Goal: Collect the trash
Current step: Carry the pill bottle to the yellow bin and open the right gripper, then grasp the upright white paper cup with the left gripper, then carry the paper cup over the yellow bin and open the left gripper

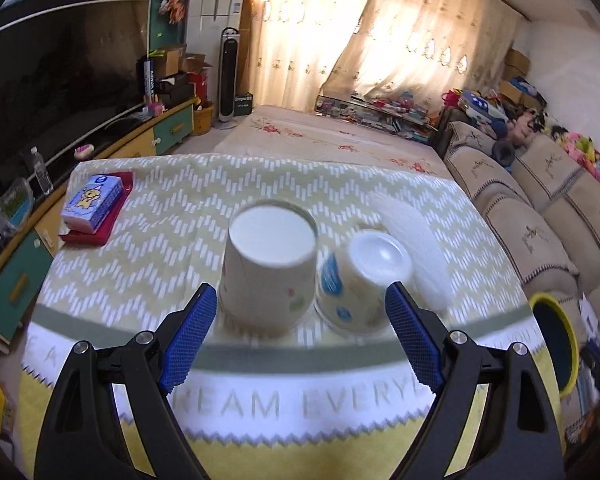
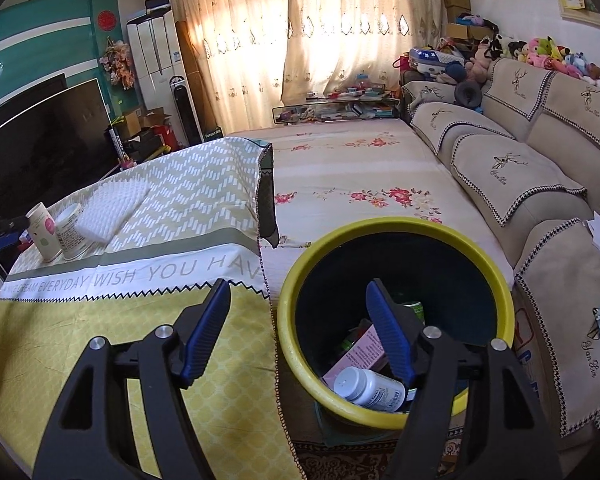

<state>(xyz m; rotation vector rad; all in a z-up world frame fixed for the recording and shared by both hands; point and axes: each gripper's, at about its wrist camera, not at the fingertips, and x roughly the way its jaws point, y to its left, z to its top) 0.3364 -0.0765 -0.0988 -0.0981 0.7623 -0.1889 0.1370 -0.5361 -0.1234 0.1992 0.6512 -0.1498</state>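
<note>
white bottle in bin: right view only; left shows cups.

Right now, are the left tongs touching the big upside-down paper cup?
Apart. The left wrist view shows the open left tongs short of the big upside-down paper cup, tablecloth visible between each blue pad and the cup.

We see the left gripper with jaws wide, nothing clamped, two upturned paper cups at 12 o'clock, tissue pack at 10.
</note>
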